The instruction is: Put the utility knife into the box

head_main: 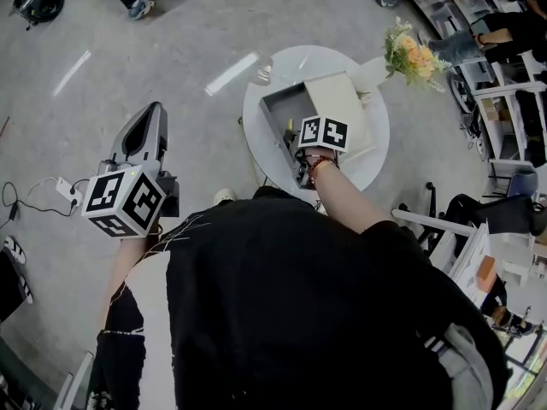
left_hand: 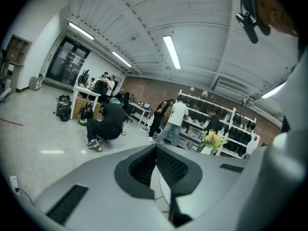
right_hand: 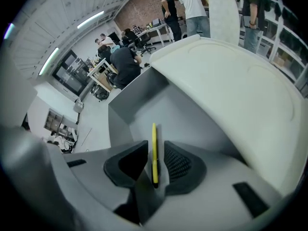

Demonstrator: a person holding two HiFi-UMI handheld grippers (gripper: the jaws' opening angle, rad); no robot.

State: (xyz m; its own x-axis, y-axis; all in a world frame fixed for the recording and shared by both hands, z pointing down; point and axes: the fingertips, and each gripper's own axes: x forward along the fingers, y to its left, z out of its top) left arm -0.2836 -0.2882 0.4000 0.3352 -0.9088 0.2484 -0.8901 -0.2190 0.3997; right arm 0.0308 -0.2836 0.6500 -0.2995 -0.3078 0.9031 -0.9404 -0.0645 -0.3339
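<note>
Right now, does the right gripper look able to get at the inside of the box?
Probably yes. The right gripper hangs directly over the open box, lid swung aside, with the utility knife between its jaws pointing into the grey interior; nothing lies between.

We see the slim yellow utility knife edge-on, its length running along the jaws of the right gripper, which stand close on either side of it. It hangs over the open grey rectangular box. The box sits on the round white table, its cream lid tilted back.
</note>
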